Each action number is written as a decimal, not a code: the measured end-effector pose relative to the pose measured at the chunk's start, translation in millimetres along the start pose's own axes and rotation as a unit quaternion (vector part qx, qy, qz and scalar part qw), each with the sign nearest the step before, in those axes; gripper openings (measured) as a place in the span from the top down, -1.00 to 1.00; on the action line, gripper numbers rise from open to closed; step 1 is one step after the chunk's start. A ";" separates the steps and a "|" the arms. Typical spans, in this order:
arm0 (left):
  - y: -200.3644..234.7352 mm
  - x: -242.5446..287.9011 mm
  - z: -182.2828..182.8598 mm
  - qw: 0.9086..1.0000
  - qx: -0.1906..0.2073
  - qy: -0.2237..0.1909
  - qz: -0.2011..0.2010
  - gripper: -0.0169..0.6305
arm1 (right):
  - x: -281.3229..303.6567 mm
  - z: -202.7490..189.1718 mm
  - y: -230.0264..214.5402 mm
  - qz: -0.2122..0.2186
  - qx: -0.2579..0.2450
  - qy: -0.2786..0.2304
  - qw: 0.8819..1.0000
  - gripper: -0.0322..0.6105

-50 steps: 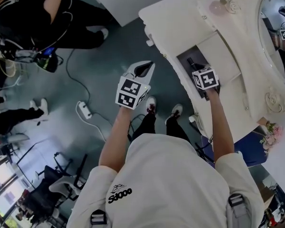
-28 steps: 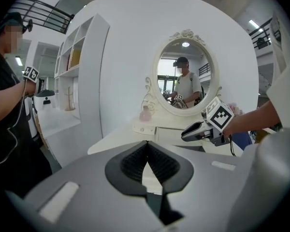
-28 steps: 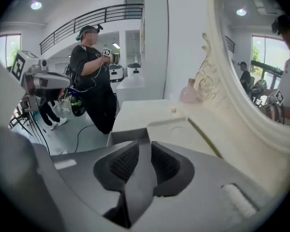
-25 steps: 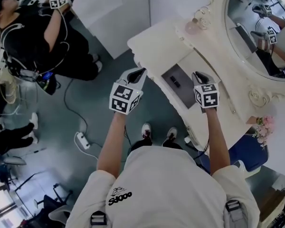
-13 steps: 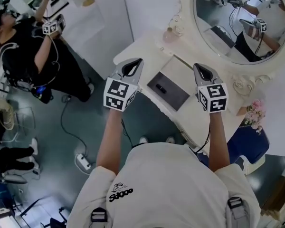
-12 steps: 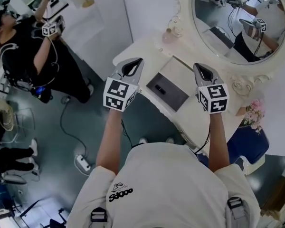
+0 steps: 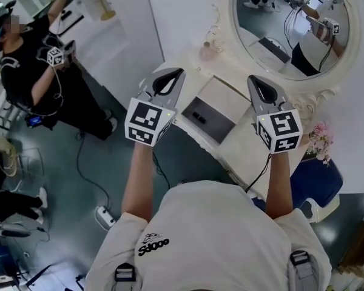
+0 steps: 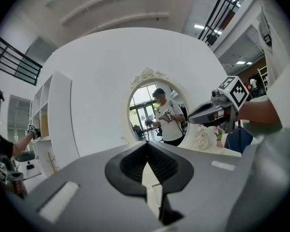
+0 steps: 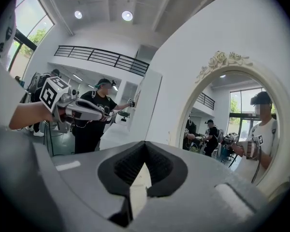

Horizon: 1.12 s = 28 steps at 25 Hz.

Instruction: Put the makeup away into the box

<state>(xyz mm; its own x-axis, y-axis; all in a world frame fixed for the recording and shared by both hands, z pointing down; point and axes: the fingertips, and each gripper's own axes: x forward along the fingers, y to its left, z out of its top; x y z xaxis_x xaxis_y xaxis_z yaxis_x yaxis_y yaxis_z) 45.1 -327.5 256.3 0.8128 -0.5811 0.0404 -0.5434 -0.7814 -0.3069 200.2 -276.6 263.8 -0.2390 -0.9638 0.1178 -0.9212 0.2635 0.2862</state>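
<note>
Head view: small dark item (image 7: 199, 118) inside open box (image 7: 219, 127)

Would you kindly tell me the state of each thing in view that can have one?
Left gripper, jaws shut, empty.
Right gripper, jaws shut, empty.
Drawer, open.
Dark item, lying flat in the drawer.
</note>
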 end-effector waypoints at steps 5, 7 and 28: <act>-1.7 -3.1 9.1 1.000 0.003 -0.006 0.008 0.89 | -3.0 4.5 4.0 0.003 -0.010 0.004 1.000 0.90; -2.9 -3.8 8.0 1.000 0.003 -0.006 0.008 0.89 | -3.6 3.6 5.6 0.006 -0.008 0.005 1.000 0.90; -17.4 -2.5 5.9 1.000 0.006 -0.003 -0.012 0.89 | -1.3 5.9 9.2 0.019 -0.002 -0.002 1.000 0.90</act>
